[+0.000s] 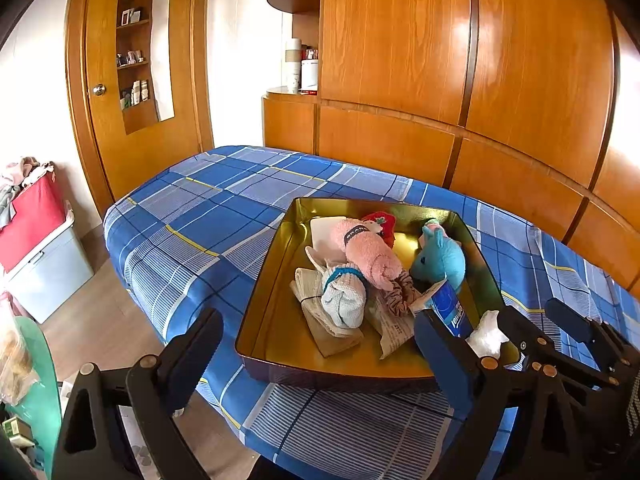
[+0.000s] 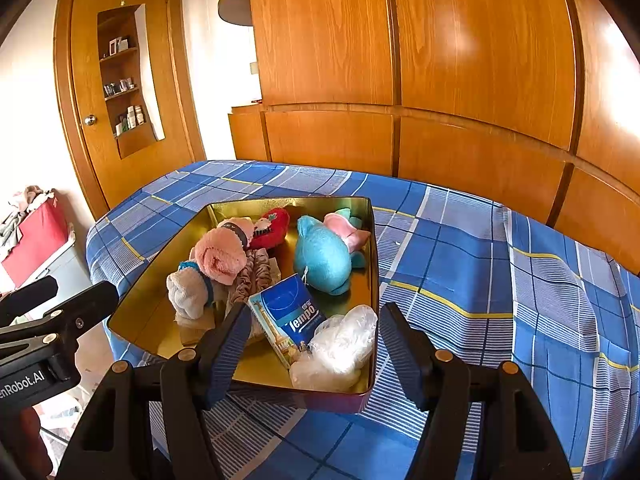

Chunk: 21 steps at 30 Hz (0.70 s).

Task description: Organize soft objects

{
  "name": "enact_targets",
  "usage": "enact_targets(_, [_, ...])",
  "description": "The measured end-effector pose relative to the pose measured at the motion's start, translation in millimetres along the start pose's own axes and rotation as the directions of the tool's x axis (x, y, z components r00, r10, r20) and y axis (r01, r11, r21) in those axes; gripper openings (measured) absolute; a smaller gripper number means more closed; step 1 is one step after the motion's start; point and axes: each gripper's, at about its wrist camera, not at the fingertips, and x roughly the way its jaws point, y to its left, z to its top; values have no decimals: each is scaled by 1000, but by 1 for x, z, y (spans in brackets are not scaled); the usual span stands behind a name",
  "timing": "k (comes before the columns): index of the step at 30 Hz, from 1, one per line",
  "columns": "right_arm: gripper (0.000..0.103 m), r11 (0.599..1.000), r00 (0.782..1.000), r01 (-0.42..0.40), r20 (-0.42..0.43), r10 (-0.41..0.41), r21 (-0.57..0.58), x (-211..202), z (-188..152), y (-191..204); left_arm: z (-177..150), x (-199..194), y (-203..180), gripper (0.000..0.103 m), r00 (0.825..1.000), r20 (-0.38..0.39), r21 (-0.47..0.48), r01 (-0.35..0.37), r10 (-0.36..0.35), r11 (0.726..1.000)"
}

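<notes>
Gold tin (image 2: 140,304) of soft toys on plaid bedspread (image 2: 460,264), both tools (image 1: 320,360) (image 2: 312,344) agape, empty.

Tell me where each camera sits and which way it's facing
Left wrist: on the left tongs, angled down at the gold tray on the plaid bed; right tongs show.
Right wrist: on the right tongs, over the tray's near corner; left tongs show.
Shared: tray, blue plush, wardrobe.

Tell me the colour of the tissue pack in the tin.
Blue, with white lettering; the tissue pack shows best in the right wrist view.
</notes>
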Motion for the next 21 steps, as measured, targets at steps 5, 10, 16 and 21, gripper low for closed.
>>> enact_targets(5, [67,1000,1000,2,0,-2,2,0,-1,0,0,1,0,97,1000,-4,0,4,-4,1000])
enact_targets(10, [67,1000,1000,5,-2,-5,4,1,-2,0,-1,2,-2,103,999,-16,3,28,-28,1000])
enact_targets(16, [67,1000,1000,11,-8,-11,10,2,-3,-4,-2,6,-5,102,997,-38,0,64,-64,998])
enact_targets(21, [67,1000,1000,24,-11,-24,19,1,-4,-12,-2,0,-10,102,997,2,26,79,-79,997])
